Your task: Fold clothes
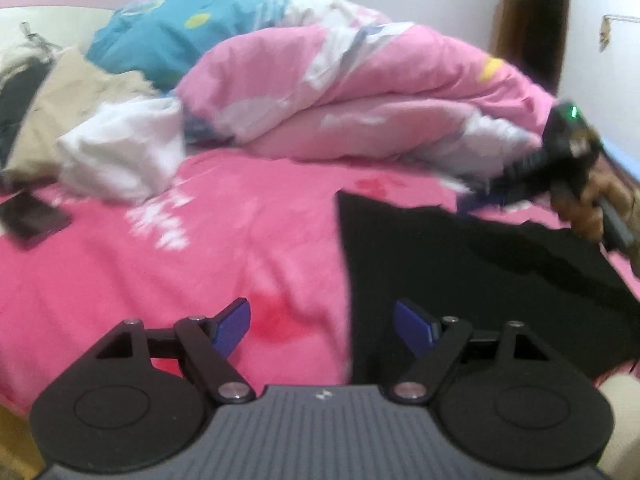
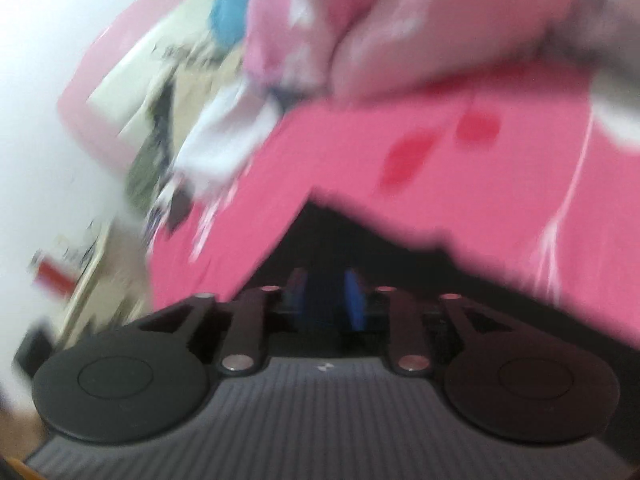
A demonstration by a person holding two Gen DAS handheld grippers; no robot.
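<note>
A: What colour is the bedsheet [image 1: 120,264]?

B: Hot pink, with white markings left of centre and a red blotch low in the middle of the left wrist view.

A: The garment [image 1: 460,280] at lower right?

B: Plain black, no pattern.

A: And the heaped quilt [image 1: 360,92] in the upper middle?

B: Pale pink with white patches and a yellow spot near its right end.

A: Behind it?

B: A teal-blue cover [image 1: 160,36] with a yellow spot, upper left. Beside it a beige cloth [image 1: 76,92] and a white cloth [image 1: 120,152].

A: The left gripper [image 1: 322,326]?

B: Black arms, 2 blue pads [image 1: 234,326], grey ribbed body.
</note>
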